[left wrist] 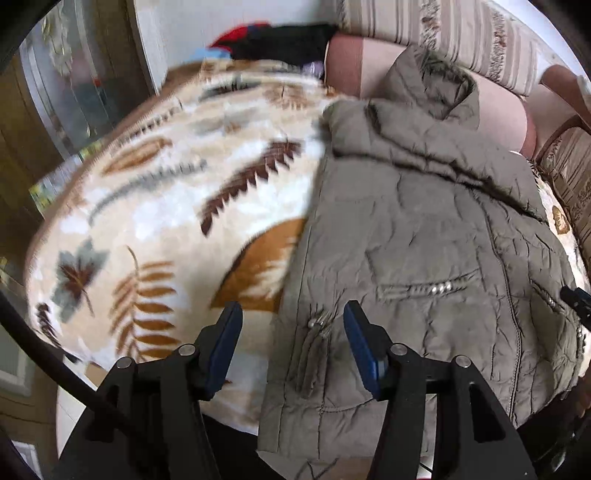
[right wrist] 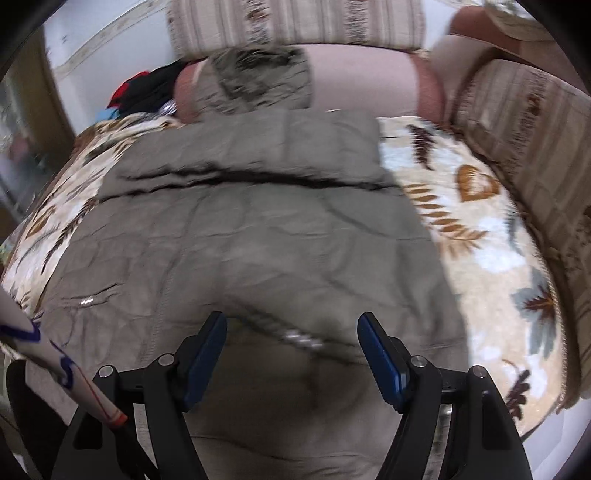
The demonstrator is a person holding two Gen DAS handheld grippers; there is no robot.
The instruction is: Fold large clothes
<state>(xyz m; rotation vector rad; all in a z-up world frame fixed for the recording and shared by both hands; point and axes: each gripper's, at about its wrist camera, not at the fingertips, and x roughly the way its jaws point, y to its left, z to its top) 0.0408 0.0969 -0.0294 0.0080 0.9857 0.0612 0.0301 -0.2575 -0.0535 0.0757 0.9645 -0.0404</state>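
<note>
A large grey-brown quilted jacket (left wrist: 424,236) with a fur-trimmed hood lies spread on a leaf-patterned blanket (left wrist: 155,192). My left gripper (left wrist: 291,317) is open and empty, hovering over the jacket's lower left edge near a zip pocket. In the right wrist view the jacket (right wrist: 251,229) fills the middle, with a sleeve folded across its upper part. My right gripper (right wrist: 291,328) is open and empty above the jacket's lower part, over a shiny zip pocket. The right gripper's tip shows at the right edge of the left wrist view (left wrist: 576,299).
The blanket (right wrist: 480,258) covers a sofa seat with striped back cushions (right wrist: 295,22) and a pink bolster (right wrist: 369,77). Dark and red clothes (left wrist: 280,40) are piled at the far end. A cabinet with a glass door (left wrist: 62,92) stands left.
</note>
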